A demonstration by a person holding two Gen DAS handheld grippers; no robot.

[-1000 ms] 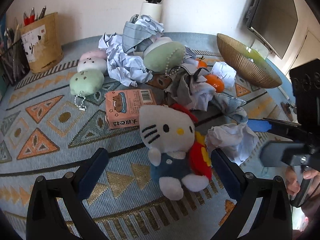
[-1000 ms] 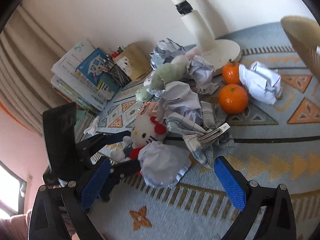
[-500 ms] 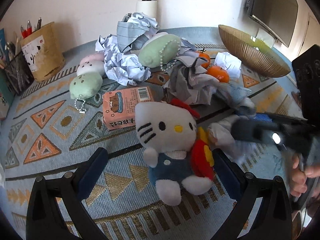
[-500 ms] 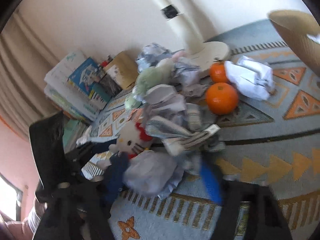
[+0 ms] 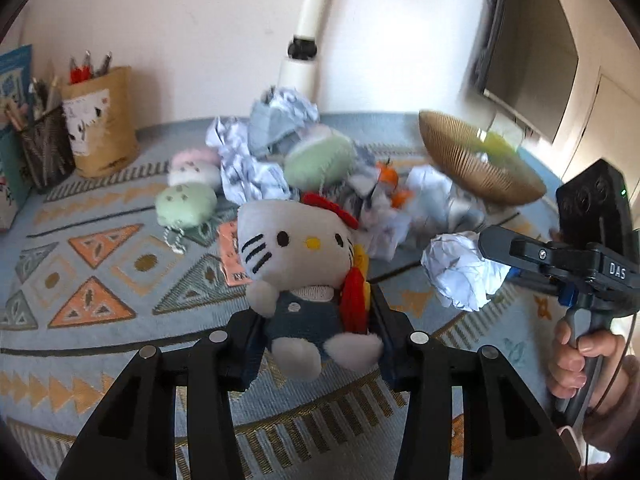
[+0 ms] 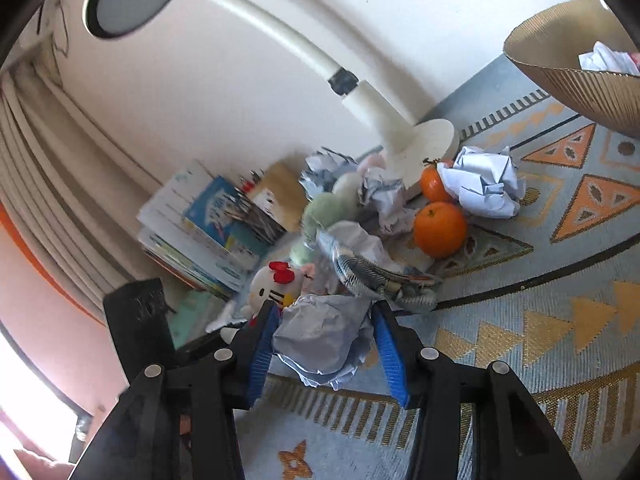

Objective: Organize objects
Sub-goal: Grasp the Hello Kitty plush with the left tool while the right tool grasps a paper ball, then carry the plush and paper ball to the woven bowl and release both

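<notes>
Now the left gripper (image 5: 316,322) points down at a slant over the patterned rug (image 5: 92,280), jaws clamped tight on the body of the white cat plush (image 5: 298,256), whose head sits upright above the pads and whose feet hang just past them. To its right the right gripper (image 6: 326,340) comes in lower and flatter, a hand (image 5: 576,364) wrapped round its handle; its jaws are closing and the blue pads (image 6: 390,354) already press both sides of a crumpled paper ball (image 6: 320,338), which bulges between them.

Behind the plush lies the clutter pile (image 5: 304,164): crushed paper, folded cloth, a green plush and two pastel ones close together, with a pink box (image 5: 232,256) partly hidden under the cat's head. Two oranges (image 6: 440,228) sit touching another paper wad (image 6: 484,182) at the foot of the white lamp (image 6: 416,142). The gold ribbed bowl (image 6: 572,84) stands at the far right edge, well apart from the pile, a scrap of paper in it. Books and a pen cup (image 5: 46,144) line the left wall. Open rug lies in front of both grippers and between the oranges and the bowl
</notes>
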